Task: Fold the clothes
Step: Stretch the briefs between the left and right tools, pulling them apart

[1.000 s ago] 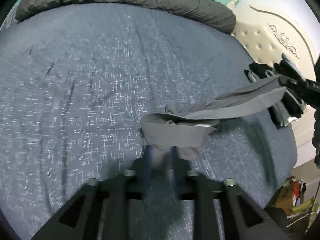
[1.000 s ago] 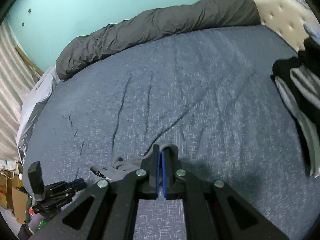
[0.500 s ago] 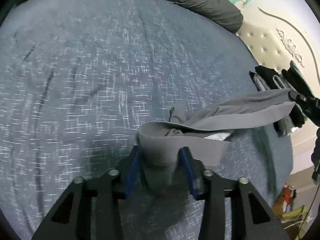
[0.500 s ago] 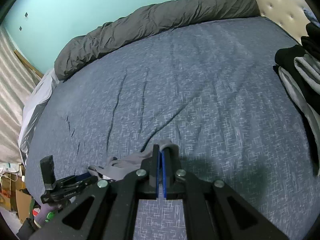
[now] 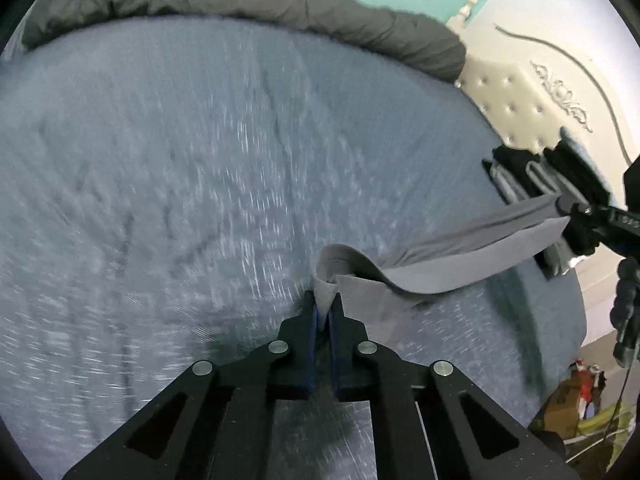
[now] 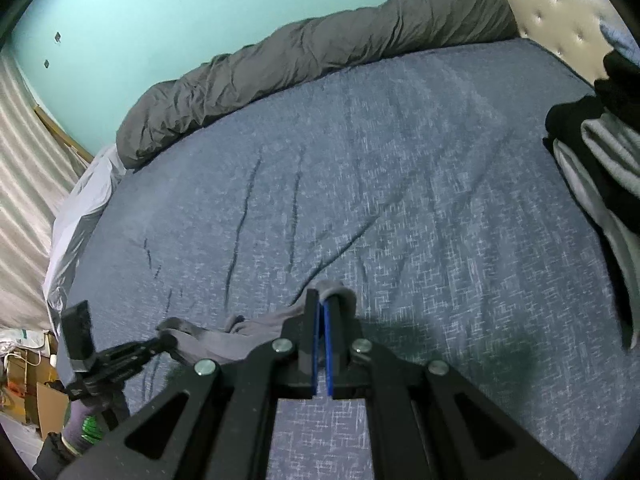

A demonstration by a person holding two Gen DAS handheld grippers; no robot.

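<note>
Left wrist view: left gripper [image 5: 325, 312] has just been closing and now pinches one end of the grey garment [image 5: 452, 256]; right gripper [image 6: 321, 308] clamps the other, stretching it above the bed [image 5: 200, 184], presumably for folding.

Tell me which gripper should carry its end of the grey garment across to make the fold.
Left, probably. The left gripper has just closed on a bunched end of the grey garment, with open bedsheet ahead. The right gripper pinches the other end beside the folded stack and can anchor.

Black fingers [image 5: 308, 340], blue pads [image 6: 327, 344], silver screws
</note>
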